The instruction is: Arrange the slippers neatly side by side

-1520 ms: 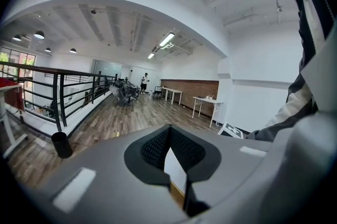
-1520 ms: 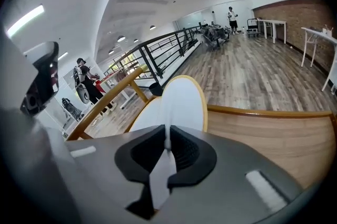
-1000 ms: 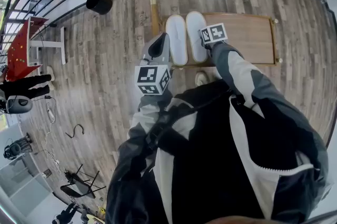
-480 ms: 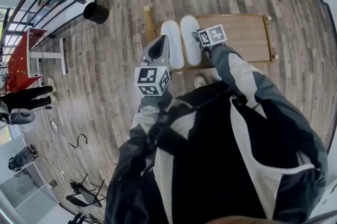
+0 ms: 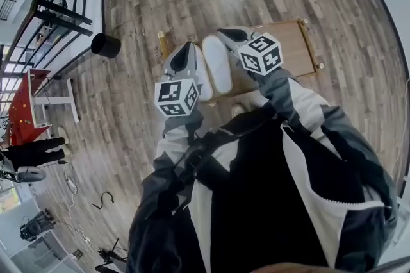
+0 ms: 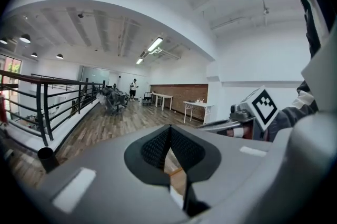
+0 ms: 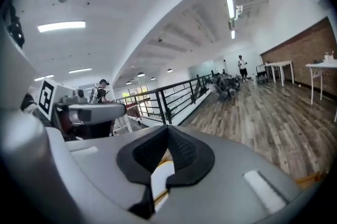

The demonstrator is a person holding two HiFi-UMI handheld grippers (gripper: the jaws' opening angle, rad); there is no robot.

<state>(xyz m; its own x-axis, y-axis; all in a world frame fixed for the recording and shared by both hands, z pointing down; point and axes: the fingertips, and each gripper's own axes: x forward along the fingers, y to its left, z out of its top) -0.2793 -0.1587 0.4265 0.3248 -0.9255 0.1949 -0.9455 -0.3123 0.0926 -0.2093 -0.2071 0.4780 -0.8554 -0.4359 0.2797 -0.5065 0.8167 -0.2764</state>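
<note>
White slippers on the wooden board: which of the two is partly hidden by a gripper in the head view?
The left white slipper: the left gripper covers its outer side, so only a strip shows. The right slipper shows almost whole.

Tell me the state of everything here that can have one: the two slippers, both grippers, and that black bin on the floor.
Slippers: lying side by side on the wooden board, not held.
Left gripper: shut, nothing between its jaws.
Right gripper: shut, nothing between its jaws.
Black bin: standing upright on the floor.
</note>
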